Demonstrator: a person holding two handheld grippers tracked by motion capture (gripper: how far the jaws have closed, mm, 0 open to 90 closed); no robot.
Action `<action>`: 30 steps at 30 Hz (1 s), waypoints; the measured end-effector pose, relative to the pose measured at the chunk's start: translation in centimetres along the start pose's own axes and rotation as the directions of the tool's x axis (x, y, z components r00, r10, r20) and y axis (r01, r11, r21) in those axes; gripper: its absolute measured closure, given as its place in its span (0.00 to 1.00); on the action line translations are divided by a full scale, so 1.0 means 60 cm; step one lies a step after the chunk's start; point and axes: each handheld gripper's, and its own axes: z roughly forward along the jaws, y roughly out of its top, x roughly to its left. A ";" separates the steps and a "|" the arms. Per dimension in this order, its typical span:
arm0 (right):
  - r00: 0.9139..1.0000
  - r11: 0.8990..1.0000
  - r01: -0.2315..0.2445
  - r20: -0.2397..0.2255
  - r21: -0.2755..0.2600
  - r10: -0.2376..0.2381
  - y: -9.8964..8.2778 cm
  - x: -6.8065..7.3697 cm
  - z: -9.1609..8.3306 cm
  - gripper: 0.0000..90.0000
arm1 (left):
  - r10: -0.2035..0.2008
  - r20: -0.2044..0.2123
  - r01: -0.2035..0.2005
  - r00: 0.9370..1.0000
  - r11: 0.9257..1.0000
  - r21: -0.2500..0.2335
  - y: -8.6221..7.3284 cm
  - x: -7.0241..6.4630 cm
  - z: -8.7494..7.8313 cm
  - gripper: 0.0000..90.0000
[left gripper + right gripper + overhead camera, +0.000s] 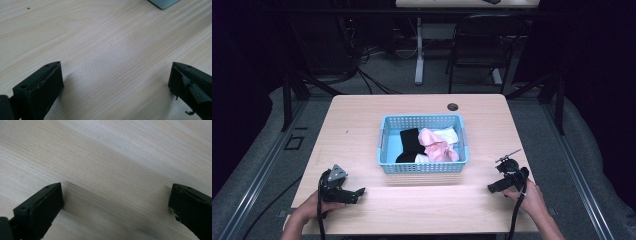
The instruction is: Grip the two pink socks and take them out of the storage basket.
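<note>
We count one light wooden table (pixel 362 125) carrying one blue perforated basket (pixel 422 167), and in it three kinds of cloth: one black piece (pixel 410 142), one pink piece (pixel 438 147) and one white piece (pixel 447 134). Two hand-held grippers, the left gripper (pixel 354 192) and the right gripper (pixel 493 187), sit at the near edge. Behind the table we make out one dark chair (pixel 482 45).

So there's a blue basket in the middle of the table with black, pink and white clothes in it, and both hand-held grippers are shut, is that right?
Not quite. The blue basket of black, pink and white clothes does sit mid-table, but both hand-held grippers are open: the left gripper view and right gripper view each show the jaws wide apart over bare wood.
</note>
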 end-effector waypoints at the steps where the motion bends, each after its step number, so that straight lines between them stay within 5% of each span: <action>1: 1.000 1.000 0.002 -0.001 0.007 -0.002 0.001 0.000 0.000 0.00 | 0.000 0.000 0.000 1.000 1.000 0.000 0.000 0.000 0.000 0.00; 5: 1.000 0.999 0.014 0.016 0.052 -0.015 0.004 -0.002 -0.005 0.00 | 0.000 0.000 0.000 1.000 1.000 0.001 0.000 0.000 0.000 0.00; 13: 1.000 0.999 -0.020 -0.004 -0.050 0.020 0.002 0.000 -0.033 0.00 | 0.000 0.000 0.000 1.000 1.000 0.000 0.000 0.000 0.000 0.00; 14: 1.000 1.000 0.006 0.003 -0.020 -0.006 0.004 0.000 -0.039 0.00 | 0.000 0.000 0.000 1.000 1.000 0.000 0.000 0.000 0.000 0.00; 18: 1.000 0.999 -0.003 -0.003 -0.049 0.003 0.006 0.000 -0.045 0.00 | 0.000 0.000 0.000 1.000 1.000 0.000 0.000 0.000 0.000 0.00; 19: 1.000 0.999 0.029 0.001 -0.015 -0.029 0.009 -0.004 -0.052 0.00 | 0.000 0.000 0.000 1.000 1.000 0.000 0.000 0.000 0.000 0.00; 30: 1.000 0.997 0.016 -0.018 -0.073 -0.018 0.016 -0.002 -0.080 0.00 | 0.000 -0.001 0.000 1.000 1.000 0.000 0.000 0.000 0.000 0.00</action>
